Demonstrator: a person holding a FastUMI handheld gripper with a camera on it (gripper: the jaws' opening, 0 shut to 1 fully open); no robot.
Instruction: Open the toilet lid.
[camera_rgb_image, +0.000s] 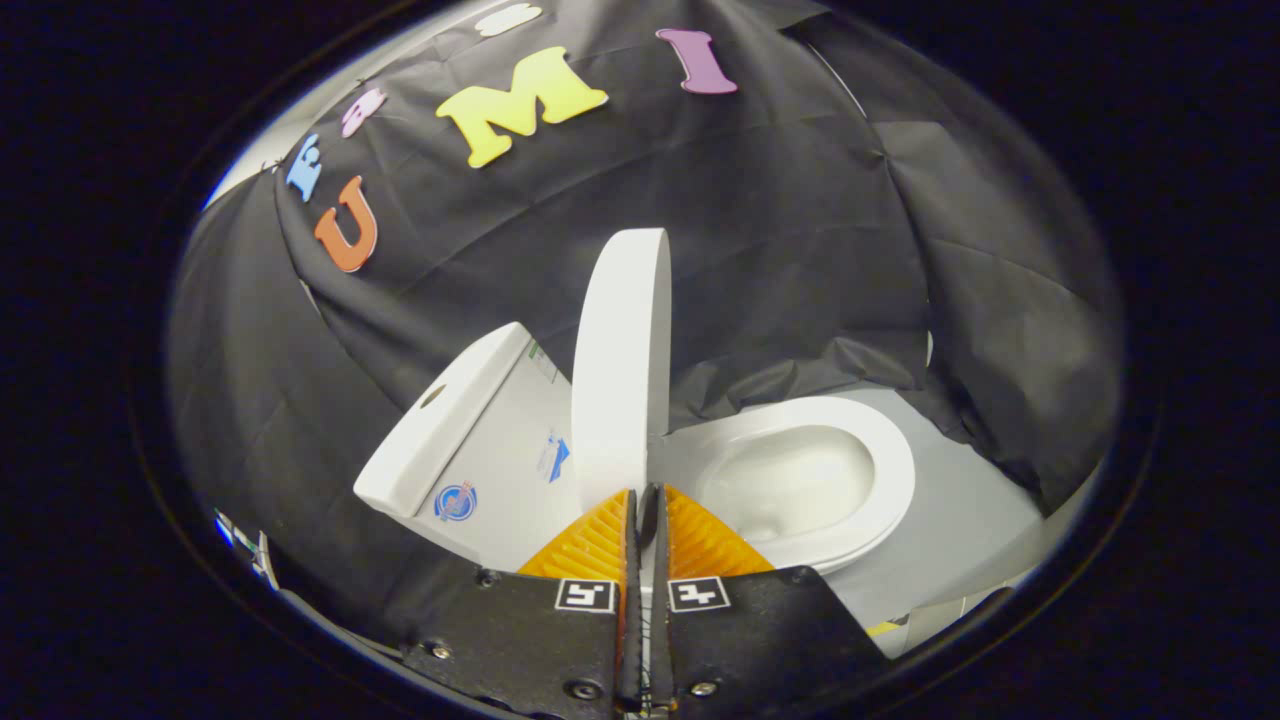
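Pressed nearly together, our jaws leave only a thin dark slit between the two orange ribbed fingers (600, 545), and nothing is pinched in it. Our gripper (641, 497) points at the lower edge of the toilet lid (620, 360), its fingertips at or just short of that edge; we cannot tell whether they touch.

Going from left to right: the white cistern (450, 430) comes first, tilted in our view, with a round button recess on its top and small blue stickers on its side wall. Just to its right the toilet lid stands raised, close to upright, seen almost edge-on, its top reaching high against the black cloth wall (800, 250). Right of the lid the seat (890, 470) lies flat around the open bowl (790, 480), whose white inside is bare. Beyond the seat's right rim runs the pale grey floor (960, 530), reaching to the foot of the cloth.
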